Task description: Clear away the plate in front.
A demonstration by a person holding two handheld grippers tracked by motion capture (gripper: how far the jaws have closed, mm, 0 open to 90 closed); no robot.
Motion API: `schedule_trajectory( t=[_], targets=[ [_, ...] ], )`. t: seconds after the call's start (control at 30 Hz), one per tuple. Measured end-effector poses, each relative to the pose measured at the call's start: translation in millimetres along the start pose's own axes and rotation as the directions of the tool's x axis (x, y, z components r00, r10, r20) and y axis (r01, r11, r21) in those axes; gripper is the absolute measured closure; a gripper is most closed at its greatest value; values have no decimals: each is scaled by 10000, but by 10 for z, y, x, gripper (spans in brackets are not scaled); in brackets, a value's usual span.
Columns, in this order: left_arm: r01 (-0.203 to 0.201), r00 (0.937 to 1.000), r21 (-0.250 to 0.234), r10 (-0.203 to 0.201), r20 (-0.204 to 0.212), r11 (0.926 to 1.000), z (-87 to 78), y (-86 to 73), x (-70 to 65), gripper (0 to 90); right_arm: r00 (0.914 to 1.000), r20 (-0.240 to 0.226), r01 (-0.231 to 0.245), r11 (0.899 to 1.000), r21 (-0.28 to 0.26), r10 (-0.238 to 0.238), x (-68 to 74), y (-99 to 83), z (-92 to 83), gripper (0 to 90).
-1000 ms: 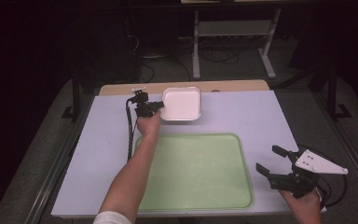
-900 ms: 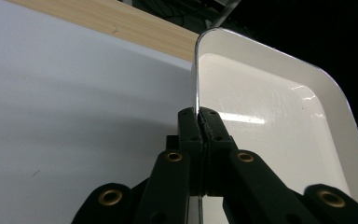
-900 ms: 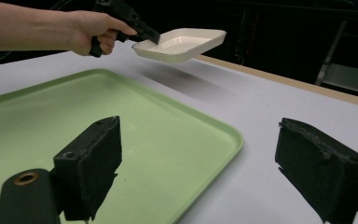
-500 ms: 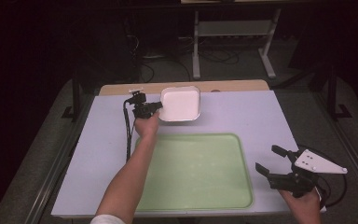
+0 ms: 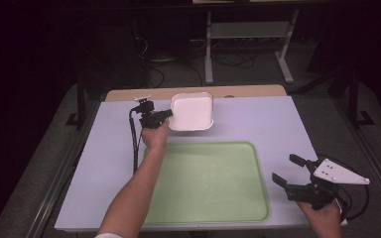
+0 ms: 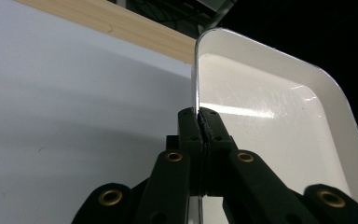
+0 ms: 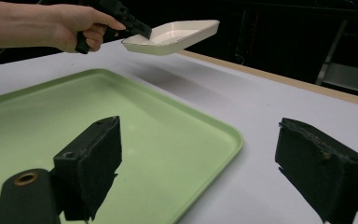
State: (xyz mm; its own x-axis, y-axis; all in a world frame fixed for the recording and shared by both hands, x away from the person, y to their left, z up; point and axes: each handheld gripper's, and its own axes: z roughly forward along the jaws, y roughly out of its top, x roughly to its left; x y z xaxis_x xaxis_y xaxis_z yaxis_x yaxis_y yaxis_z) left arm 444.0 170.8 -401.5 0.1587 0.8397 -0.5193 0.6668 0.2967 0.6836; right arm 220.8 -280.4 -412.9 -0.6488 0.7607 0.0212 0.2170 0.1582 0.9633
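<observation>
The shallow white rectangular dish with rounded corners (image 5: 192, 111) is pinched by its near-left rim in the left gripper (image 5: 164, 115), whose two black jaws are closed tight on the thin edge; in the left gripper view the rim of the dish (image 6: 270, 121) runs straight up out of the meeting point of the jaws of that gripper (image 6: 201, 122), with the glossy inside of the dish spreading off to the right. In the right gripper view the dish (image 7: 172, 36) hangs clear of the pale lilac tabletop (image 7: 261, 107), lifted above its own shadow, roughly level, beyond the far edge of the flat light-green plastic tray (image 7: 121, 135). From above, the dish sits over the far middle of the tabletop (image 5: 273, 124), just past the tray (image 5: 211, 181). The right gripper (image 5: 288, 171) rests well apart from the dish, at the tray's right side, its jaws spread wide and holding nothing.
</observation>
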Motion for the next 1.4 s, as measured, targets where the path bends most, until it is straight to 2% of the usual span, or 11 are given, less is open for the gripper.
schedule_trajectory(
  t=[0.7,1.17,1.4],
  targets=[
    [188,9992,-204,-181,354,9996,-285,-150,-35,888,10000,-16,22,10000,2,-22,11,3,9,137],
    [501,9974,-283,-486,525,9983,-534,-354,35,888,10000,8,-4,10000,47,4,16,-2,16,137],
    [521,9973,-214,-509,534,9984,-600,-438,43,889,10000,-22,14,10000,88,-14,29,-1,29,137]
  ],
)
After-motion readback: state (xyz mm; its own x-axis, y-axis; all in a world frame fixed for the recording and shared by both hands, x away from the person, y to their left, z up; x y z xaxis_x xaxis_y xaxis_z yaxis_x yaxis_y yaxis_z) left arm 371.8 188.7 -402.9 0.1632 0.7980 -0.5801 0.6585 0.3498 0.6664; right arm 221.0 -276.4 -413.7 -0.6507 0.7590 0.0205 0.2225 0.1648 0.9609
